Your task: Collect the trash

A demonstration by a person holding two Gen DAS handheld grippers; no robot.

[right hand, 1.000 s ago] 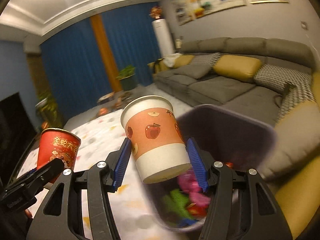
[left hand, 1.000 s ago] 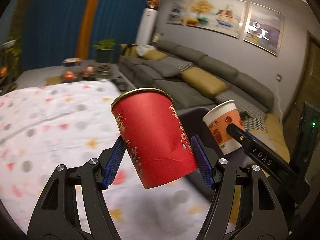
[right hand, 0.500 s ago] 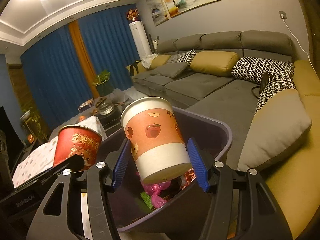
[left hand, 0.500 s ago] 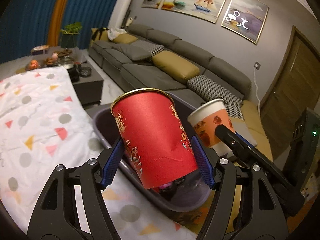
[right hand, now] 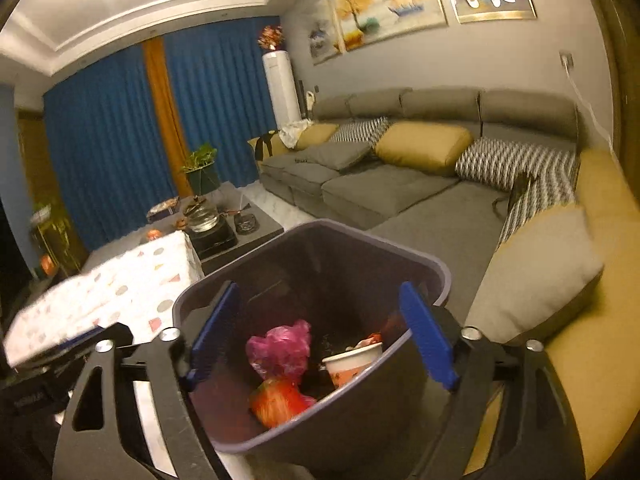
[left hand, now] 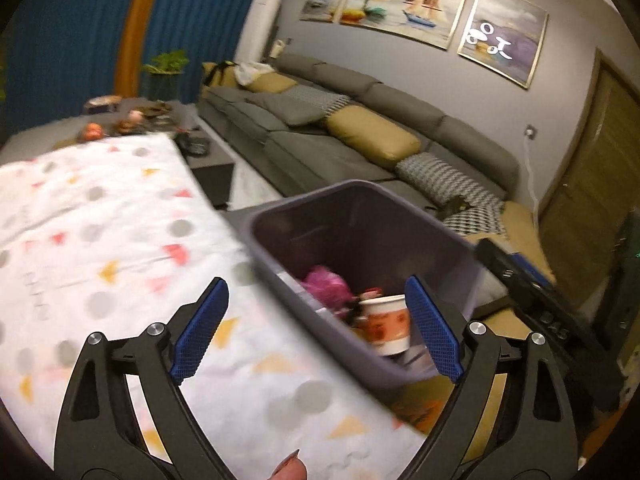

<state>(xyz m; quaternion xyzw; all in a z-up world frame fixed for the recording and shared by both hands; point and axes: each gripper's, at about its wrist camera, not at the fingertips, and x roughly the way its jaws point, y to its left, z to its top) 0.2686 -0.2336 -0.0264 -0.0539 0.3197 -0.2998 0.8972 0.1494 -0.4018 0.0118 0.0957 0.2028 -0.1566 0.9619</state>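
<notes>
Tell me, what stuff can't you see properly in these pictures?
- Bottom of the dark purple plastic bin: right wrist view, hidden by the pink crumpled bag and the white-and-orange paper cup.
- Any red cup: in neither view; perhaps buried.
- Cup's print: left wrist view, blurred.
- Small things on the dark low table: too small and blurry.

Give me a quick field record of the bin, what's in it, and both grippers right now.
bin: dark purple bin, beside the cloth-covered table
contents: white-and-orange paper cup, pink bag, red-orange item
left gripper: jaws opening, nothing between them
right gripper: jaws opening over the bin, nothing held
red cup: cannot tell from these views
</notes>
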